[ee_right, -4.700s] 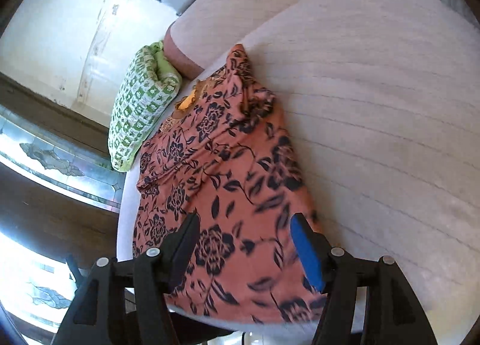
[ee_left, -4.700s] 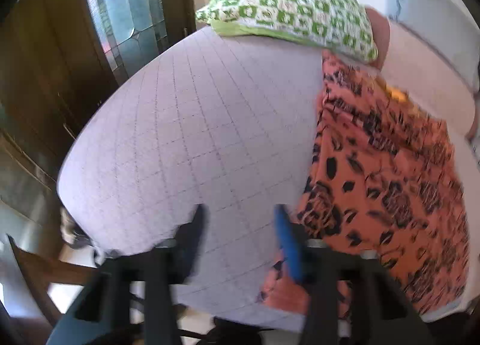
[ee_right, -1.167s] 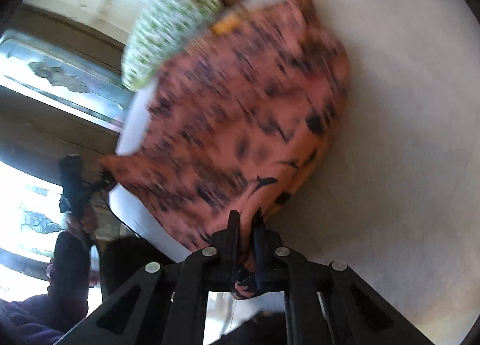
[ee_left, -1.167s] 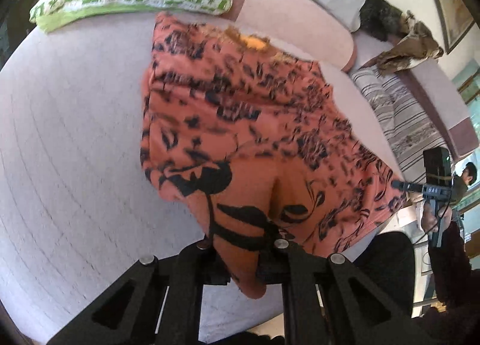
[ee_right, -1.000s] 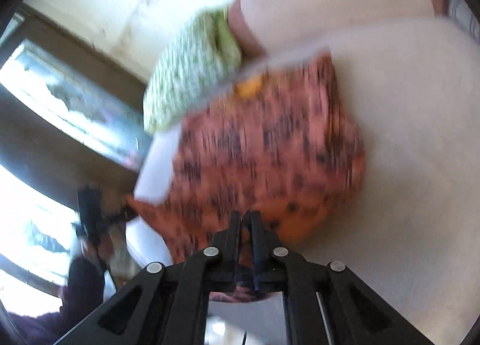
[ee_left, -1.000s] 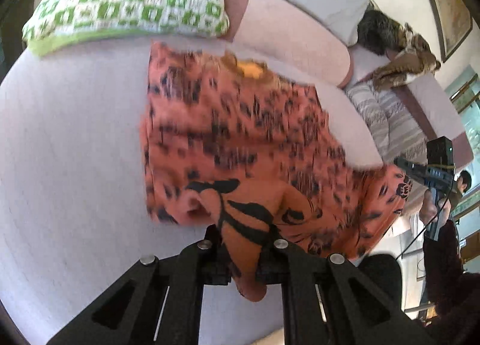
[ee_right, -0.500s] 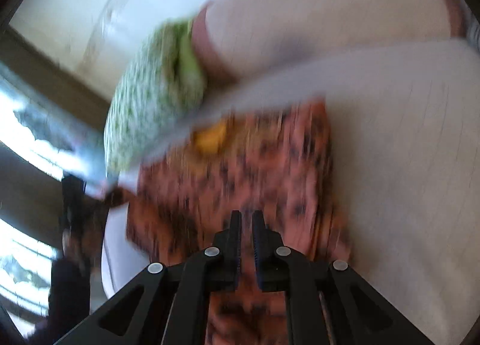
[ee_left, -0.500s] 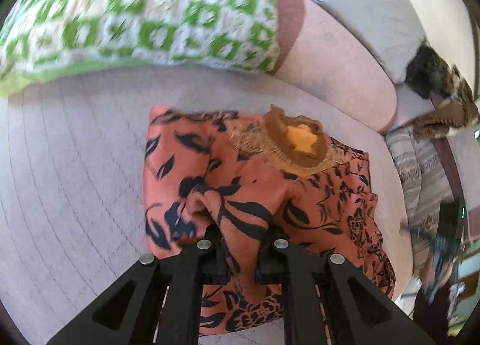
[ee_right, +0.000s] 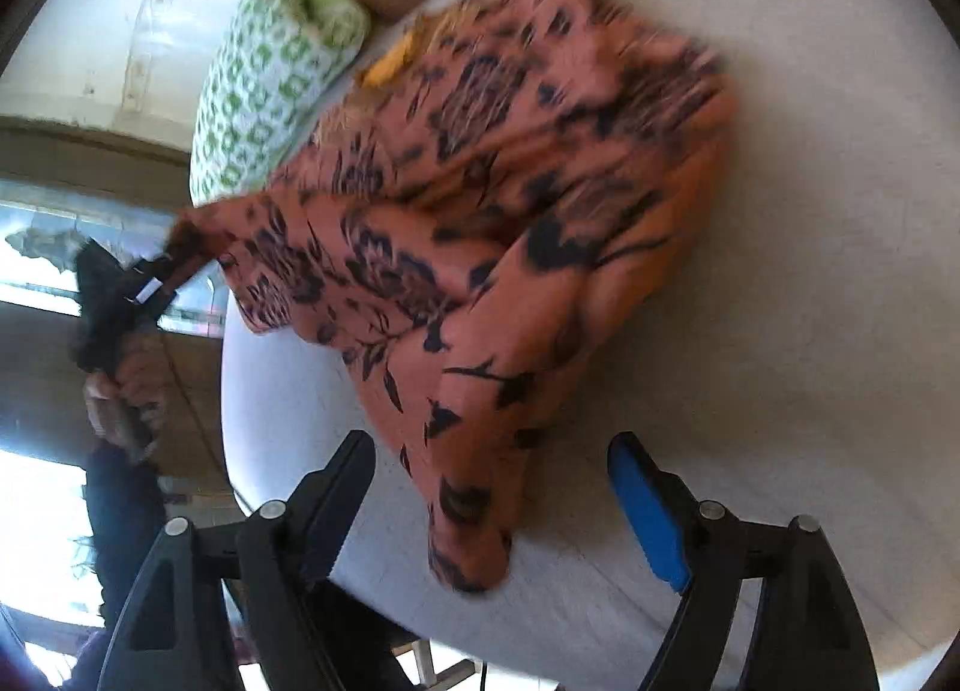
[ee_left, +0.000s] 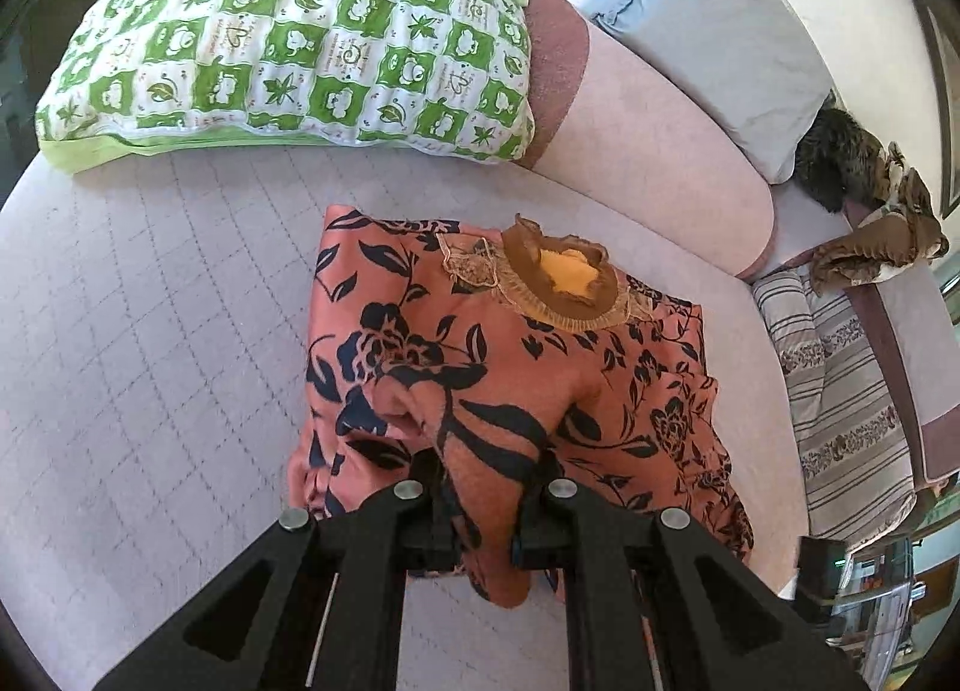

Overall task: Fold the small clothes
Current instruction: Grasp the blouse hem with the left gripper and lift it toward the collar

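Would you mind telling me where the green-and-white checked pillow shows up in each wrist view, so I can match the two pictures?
Left wrist view: the green-and-white checked pillow fills the upper left, lying flat beyond the orange floral garment.
Right wrist view: it sits in the upper left, seen on edge and blurred, just left of the garment.
Shared landmark: the garment's yellow neck opening, which lies nearest the pillow in both.

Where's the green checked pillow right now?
In the left wrist view the green checked pillow lies top left on the quilted cushion, against the pink bolster, just beyond the orange floral garment.
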A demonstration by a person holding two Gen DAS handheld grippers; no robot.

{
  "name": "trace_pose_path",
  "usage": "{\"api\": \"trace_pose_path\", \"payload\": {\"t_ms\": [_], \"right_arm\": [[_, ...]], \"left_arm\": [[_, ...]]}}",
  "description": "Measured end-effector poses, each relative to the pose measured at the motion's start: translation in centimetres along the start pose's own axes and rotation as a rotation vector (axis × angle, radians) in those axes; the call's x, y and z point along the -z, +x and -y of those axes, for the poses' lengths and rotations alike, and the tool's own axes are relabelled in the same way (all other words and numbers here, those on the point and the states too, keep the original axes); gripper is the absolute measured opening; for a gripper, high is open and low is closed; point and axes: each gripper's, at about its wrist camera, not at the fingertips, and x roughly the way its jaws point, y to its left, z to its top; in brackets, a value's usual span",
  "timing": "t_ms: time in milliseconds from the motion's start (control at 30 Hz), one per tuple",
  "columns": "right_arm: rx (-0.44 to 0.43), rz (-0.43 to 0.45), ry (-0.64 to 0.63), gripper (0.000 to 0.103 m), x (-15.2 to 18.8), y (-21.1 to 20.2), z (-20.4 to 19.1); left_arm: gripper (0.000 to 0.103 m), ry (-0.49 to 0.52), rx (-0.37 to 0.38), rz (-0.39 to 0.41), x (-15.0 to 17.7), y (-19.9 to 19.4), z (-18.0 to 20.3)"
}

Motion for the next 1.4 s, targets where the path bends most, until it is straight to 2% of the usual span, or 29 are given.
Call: {"api": "trace_pose_path", "payload": {"t_ms": [33,67,100,133,167,200,233,267,400,433,467,533,600,633,733,800,867,900,933,967,1000,1033,1167,1267,1300,1333,1400], "right_arm": [[0.024,-0.049,-0.012,0.029,0.1,1.6,-0.6],[0.053,-0.093,-0.046,0.012,0.4,2.5,-1.5],[0.074,-0.113,-0.091,0.008,0.4,2.9,-2.6],[0.059,-0.103,-0.136,0.007,0.4,2.4,-3.7],[-0.001,-0.072,-0.158,0.007,-0.3,1.0,-4.7],[-0.047,-0.027,-0.163,0.006,-1.4,-0.5,-5.3],[-0.079,0.055,-0.170,0.006,-3.4,-3.0,-6.0],[-0.087,0.109,-0.170,0.006,-5.1,-4.6,-6.2],[-0.124,0.355,-0.086,0.006,-15.3,-10.8,-5.1],[-0.126,0.434,-0.041,0.006,-18.8,-11.8,-4.1],[-0.117,0.466,-0.006,0.006,-21.2,-11.7,-3.5],[-0.137,0.443,0.126,0.009,-26.6,-9.5,-0.6],[-0.106,0.343,0.263,0.009,-30.3,-5.5,3.5],[-0.080,0.309,0.328,0.009,-30.9,-3.5,5.5],[-0.099,0.311,0.411,0.012,-29.6,-0.9,8.9],[-0.130,0.378,0.388,0.011,-27.6,-1.5,9.9],[-0.187,0.483,0.398,0.012,-25.6,-4.4,10.4],[-0.228,0.534,0.421,0.020,-24.8,-5.6,11.0],[-0.270,0.597,0.450,0.048,-23.8,-7.3,11.3],[-0.259,0.624,0.457,0.069,-23.2,-8.1,11.0],[-0.228,0.653,0.444,0.085,-22.5,-9.0,10.1],[-0.192,0.675,0.361,0.085,-21.7,-10.0,8.3],[-0.037,0.556,0.136,0.082,-19.9,-8.7,2.1],[0.075,0.466,0.031,0.061,-19.3,-5.8,-0.8],[0.110,0.448,0.013,0.049,-19.6,-4.8,-1.2],[0.170,0.433,-0.009,0.041,-20.1,-3.6,-1.8],[0.276,0.430,-0.056,0.040,-21.2,-2.2,-2.3]], "left_arm": [[0.010,0.000,-0.002,-0.002,0.1,-0.1,-0.1],[0.010,0.002,-0.004,-0.005,0.1,-0.3,-0.2],[0.010,0.003,-0.006,-0.008,0.0,-0.4,-0.4],[0.010,0.005,-0.006,-0.010,-0.1,-0.5,-0.6],[0.010,0.005,-0.004,-0.012,-0.3,-0.5,-0.9],[0.010,0.000,0.000,-0.016,-0.7,-0.4,-1.2],[0.010,-0.005,0.006,-0.018,-1.1,-0.4,-1.4],[0.010,-0.014,0.016,-0.014,-2.0,-0.2,-1.7],[0.010,-0.036,0.006,0.014,-6.5,1.4,-2.2],[0.012,-0.045,-0.003,0.023,-7.6,2.0,-2.4],[0.017,-0.072,-0.009,0.033,-9.0,3.0,-3.0],[0.036,-0.140,-0.031,0.036,-11.1,5.5,-4.4],[0.042,-0.209,-0.153,0.009,-11.8,8.3,-5.9],[0.042,-0.231,-0.168,0.005,-11.6,9.0,-6.5],[0.042,-0.277,-0.115,0.051,-9.7,8.8,-7.7],[0.043,-0.275,-0.136,0.135,-8.0,6.8,-7.7],[0.049,-0.281,-0.157,0.182,-6.0,5.2,-7.0],[0.049,-0.275,-0.156,0.185,-5.1,4.7,-6.6],[0.049,-0.272,-0.156,0.191,-4.0,4.0,-6.0],[0.049,-0.283,-0.167,0.206,-2.6,3.3,-5.3],[0.049,-0.297,-0.175,0.220,-1.4,2.7,-4.6],[0.049,-0.308,-0.176,0.238,0.0,2.0,-3.6],[0.049,-0.339,-0.174,0.334,4.5,1.1,0.4],[0.049,-0.310,-0.267,0.402,6.0,2.0,2.2],[0.049,-0.294,-0.297,0.405,6.1,2.6,2.4],[0.049,-0.280,-0.318,0.401,6.1,3.1,2.2],[0.049,-0.318,-0.349,0.355,6.0,4.2,0.5]]}}
